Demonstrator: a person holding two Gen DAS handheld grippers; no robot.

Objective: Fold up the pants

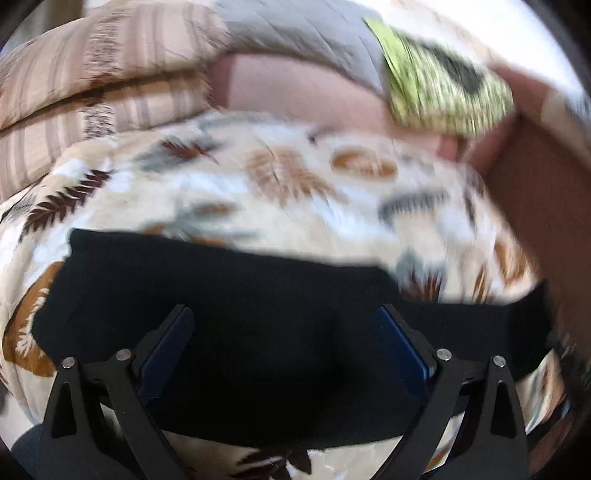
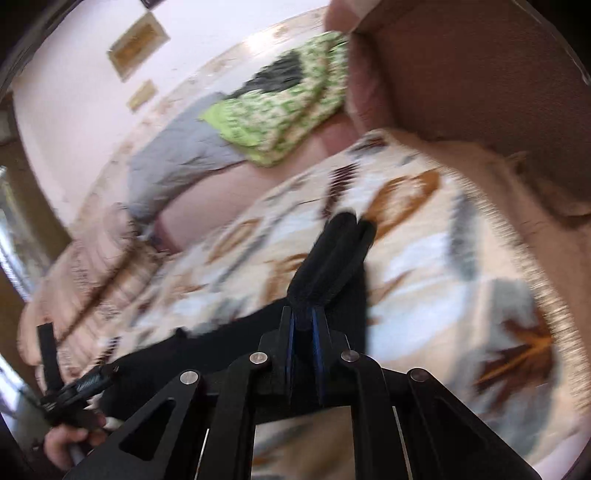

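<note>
Black pants (image 1: 236, 295) lie across a leaf-patterned blanket (image 1: 280, 184) on a bed. In the left wrist view my left gripper (image 1: 284, 317) is open, its blue-padded fingers (image 1: 168, 350) spread wide just over the black cloth, with nothing between them. In the right wrist view my right gripper (image 2: 304, 321) is shut on a bunched end of the pants (image 2: 332, 254), which sticks up past the fingertips. The rest of the pants trail left and down toward the left gripper (image 2: 74, 391), seen at the lower left. Both views are blurred by motion.
A green patterned pillow (image 1: 443, 85) and a grey quilt (image 1: 295, 33) lie at the far side of the bed. A striped beige cover (image 1: 74, 92) is at the left. A brown headboard (image 2: 480, 74) stands at the right.
</note>
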